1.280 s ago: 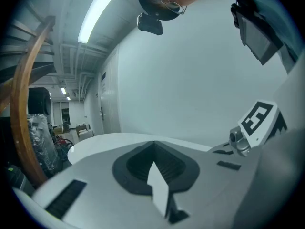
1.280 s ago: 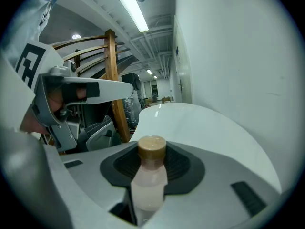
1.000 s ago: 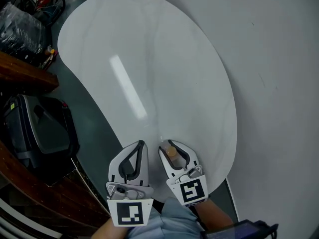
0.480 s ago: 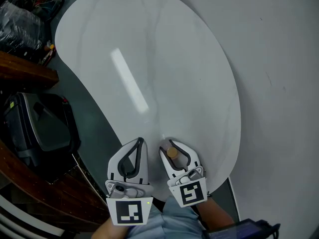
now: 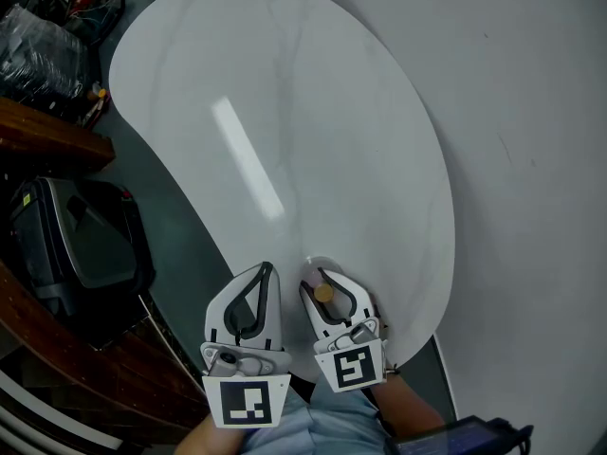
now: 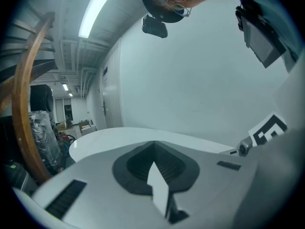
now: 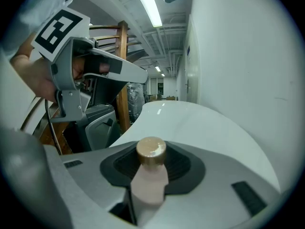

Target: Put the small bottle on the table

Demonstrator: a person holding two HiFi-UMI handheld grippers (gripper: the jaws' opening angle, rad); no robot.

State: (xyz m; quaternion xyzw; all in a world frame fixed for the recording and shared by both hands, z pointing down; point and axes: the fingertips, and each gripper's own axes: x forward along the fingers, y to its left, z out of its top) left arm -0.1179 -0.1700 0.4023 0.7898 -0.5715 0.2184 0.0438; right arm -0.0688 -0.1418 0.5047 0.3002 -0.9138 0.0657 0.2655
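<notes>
The small bottle (image 5: 323,293) has a pale pink body and a tan round cap. It stands upright between the jaws of my right gripper (image 5: 321,281), which is shut on it over the near edge of the white kidney-shaped table (image 5: 285,112). In the right gripper view the bottle (image 7: 150,175) fills the gap between the dark pads and the table (image 7: 190,123) stretches away beyond it. My left gripper (image 5: 266,271) hovers just left of the right one, shut with its tips together and nothing in it. Its closed jaws (image 6: 153,144) point over the table (image 6: 119,135).
A black case (image 5: 76,245) and a brown wooden rail (image 5: 47,140) stand left of the table. Cables (image 5: 85,3) lie at the top left. A white wall (image 5: 531,159) runs along the table's right side. A dark device (image 5: 455,436) sits at the bottom right by the person's sleeve.
The right gripper with the bottle has shifted slightly left and nearer to me. The left gripper has stayed in place.
</notes>
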